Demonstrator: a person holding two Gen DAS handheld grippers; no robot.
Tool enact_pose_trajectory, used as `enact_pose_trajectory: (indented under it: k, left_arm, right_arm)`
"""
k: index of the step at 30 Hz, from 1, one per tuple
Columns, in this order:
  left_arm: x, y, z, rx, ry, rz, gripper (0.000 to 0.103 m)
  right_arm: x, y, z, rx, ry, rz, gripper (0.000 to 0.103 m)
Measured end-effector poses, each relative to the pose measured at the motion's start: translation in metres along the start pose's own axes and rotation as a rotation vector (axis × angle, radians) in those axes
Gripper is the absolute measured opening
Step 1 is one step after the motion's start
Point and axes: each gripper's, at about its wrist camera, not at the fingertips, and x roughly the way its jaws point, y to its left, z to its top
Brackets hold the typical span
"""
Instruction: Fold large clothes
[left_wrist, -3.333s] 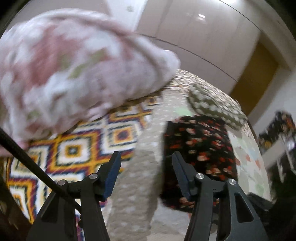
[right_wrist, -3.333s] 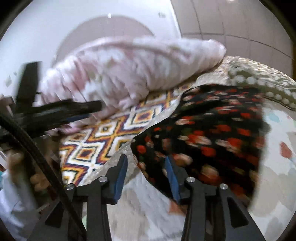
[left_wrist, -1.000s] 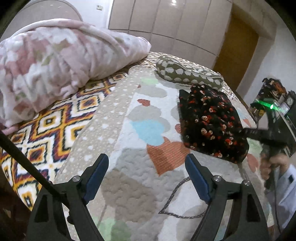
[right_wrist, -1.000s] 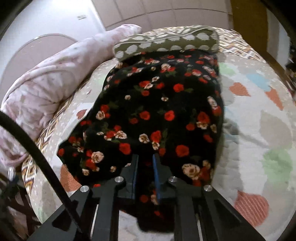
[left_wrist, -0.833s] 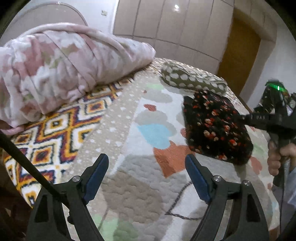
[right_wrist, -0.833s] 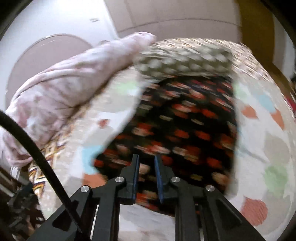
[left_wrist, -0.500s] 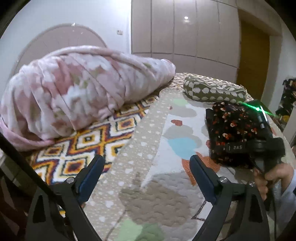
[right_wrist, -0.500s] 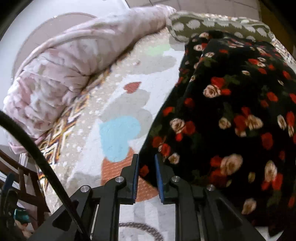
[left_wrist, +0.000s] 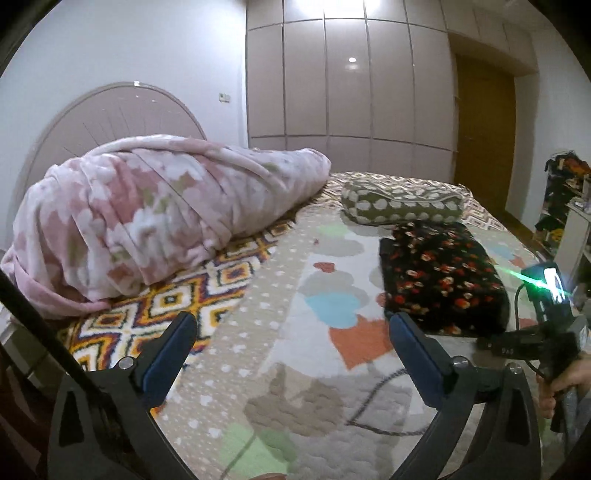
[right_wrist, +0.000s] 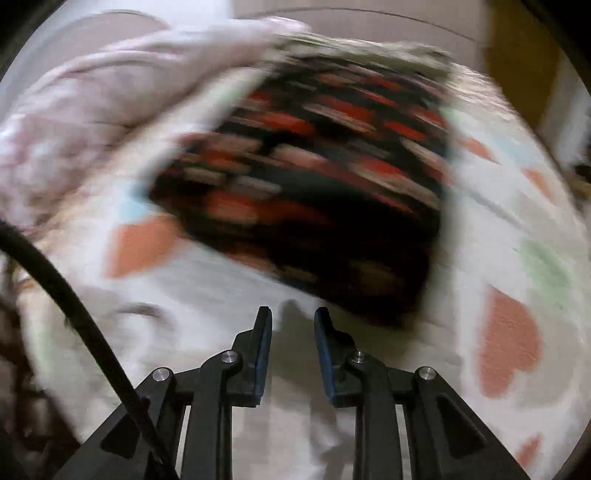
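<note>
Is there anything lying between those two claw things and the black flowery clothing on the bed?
Nothing visible does. Only bare quilt lies between the open left gripper and the folded floral garment. The right gripper, slightly open, sits just short of the garment's near edge.

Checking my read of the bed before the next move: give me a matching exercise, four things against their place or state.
Things:
1. floral garment
2. pink blanket
3. spotted pillow
4. left gripper

Places or states:
A. bundled by the headboard
B. open, holding nothing
C. folded into a dark rectangle on the quilt
D. just beyond the garment's far edge

Pairs: 1-C, 2-A, 3-D, 4-B
</note>
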Motion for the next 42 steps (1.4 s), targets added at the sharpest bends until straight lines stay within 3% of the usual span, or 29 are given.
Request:
enact_pose_trajectory:
  k: [2, 5, 7, 9, 14, 20, 42]
  left_arm:
    - [0.000, -0.005, -0.002, -0.004, 0.029, -0.021, 0.103]
    - [0.002, -0.014, -0.008, -0.010, 0.064, -0.054, 0.103]
    - [0.003, -0.021, -0.012, -0.010, 0.085, -0.072, 0.103]
    - [0.007, -0.031, -0.019, -0.010, 0.129, -0.105, 0.103]
    - [0.018, -0.055, -0.042, 0.003, 0.249, -0.170, 0.103]
    - [0.019, -0.073, -0.064, 0.041, 0.323, -0.193, 0.103]
    - [0.042, -0.081, -0.082, 0.054, 0.411, -0.182, 0.103]
  right_arm:
    - [-0.007, -0.026, -0.010, 0.093, -0.003, 0.028, 0.026]
    - [-0.042, -0.041, -0.029, 0.149, -0.083, 0.070, 0.030]
    - [-0.064, -0.037, -0.042, 0.151, -0.139, 0.050, 0.050]
    - [-0.079, -0.032, -0.054, 0.142, -0.183, 0.015, 0.060]
    - [-0.098, -0.008, -0.086, 0.121, -0.263, -0.109, 0.062]
    - [-0.096, -0.008, -0.104, 0.188, -0.271, -0.072, 0.062]
    - [-0.078, 0.002, -0.112, 0.194, -0.229, -0.088, 0.063]
